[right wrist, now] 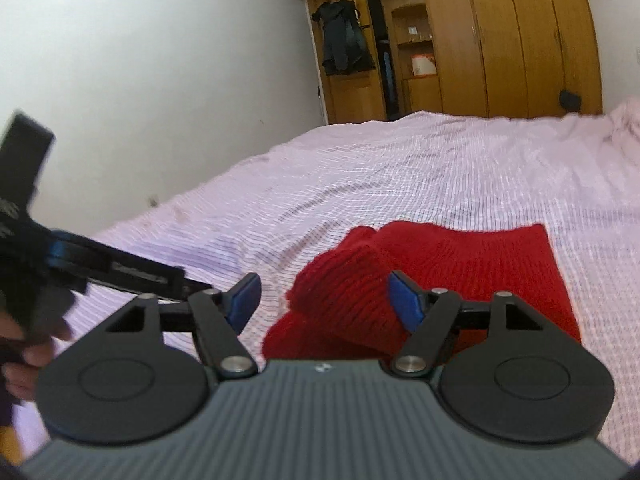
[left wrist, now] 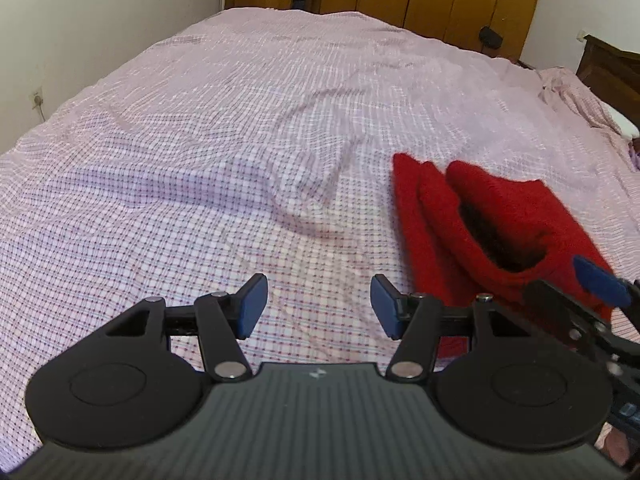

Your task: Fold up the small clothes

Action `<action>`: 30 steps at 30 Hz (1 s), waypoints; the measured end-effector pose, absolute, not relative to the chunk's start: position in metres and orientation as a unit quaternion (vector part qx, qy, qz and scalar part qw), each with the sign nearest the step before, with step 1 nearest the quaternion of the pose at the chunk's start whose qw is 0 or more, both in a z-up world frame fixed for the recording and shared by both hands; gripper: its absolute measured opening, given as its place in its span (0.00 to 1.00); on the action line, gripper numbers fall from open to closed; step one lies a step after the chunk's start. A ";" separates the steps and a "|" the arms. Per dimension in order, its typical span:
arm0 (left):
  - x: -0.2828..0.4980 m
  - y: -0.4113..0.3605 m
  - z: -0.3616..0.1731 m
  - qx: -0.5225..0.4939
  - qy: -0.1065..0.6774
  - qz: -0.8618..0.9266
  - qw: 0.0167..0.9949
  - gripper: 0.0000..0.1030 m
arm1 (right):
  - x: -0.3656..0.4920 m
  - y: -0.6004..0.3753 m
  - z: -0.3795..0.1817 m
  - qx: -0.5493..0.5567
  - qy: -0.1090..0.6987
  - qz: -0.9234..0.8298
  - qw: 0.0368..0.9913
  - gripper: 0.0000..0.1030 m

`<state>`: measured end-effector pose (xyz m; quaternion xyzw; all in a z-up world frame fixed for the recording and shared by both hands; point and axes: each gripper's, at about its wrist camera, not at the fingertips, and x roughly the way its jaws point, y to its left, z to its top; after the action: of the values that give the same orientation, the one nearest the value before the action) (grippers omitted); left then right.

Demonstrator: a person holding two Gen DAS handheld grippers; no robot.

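Your left hand-held gripper (left wrist: 319, 306) hangs released over the checked bedsheet (left wrist: 224, 128), nothing between its pads. Your right hand-held gripper (right wrist: 325, 303) is released too, its jaws wide above the red knitted garment (right wrist: 460, 264). That garment lies folded on the bed, just right of your left hand-held gripper.

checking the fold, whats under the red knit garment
The red knit garment lies folded on the pink checked bedsheet. Only sheet shows around it; anything beneath the layers is covered.
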<state>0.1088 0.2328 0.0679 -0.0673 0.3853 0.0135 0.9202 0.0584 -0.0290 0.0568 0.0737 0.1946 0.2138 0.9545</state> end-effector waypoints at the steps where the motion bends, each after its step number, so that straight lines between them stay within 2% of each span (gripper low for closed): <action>1: 0.109 0.231 0.070 -0.069 0.385 0.010 0.920 0.61 | 0.057 -0.033 0.060 0.083 0.197 0.219 0.952 0.70; 6: 0.113 0.218 0.078 -0.071 0.382 -0.005 0.922 0.61 | 0.051 -0.057 0.070 0.128 0.216 0.247 0.936 0.70; 9: 0.117 0.211 0.082 -0.080 0.380 -0.015 0.921 0.61 | 0.053 -0.071 0.071 0.158 0.236 0.265 0.921 0.76; 17: 0.128 0.190 0.094 -0.084 0.375 -0.039 0.922 0.63 | 0.042 -0.102 0.068 0.187 0.258 0.277 0.907 0.76; 30: 0.177 0.139 0.104 -0.107 0.374 -0.094 0.916 0.65 | 0.065 -0.161 0.051 0.198 0.253 0.163 0.933 0.76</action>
<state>0.1771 0.1390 0.1045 -0.1072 0.3740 -0.0944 0.9163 0.0655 -0.1606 0.0510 0.1978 0.2527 0.1626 0.9331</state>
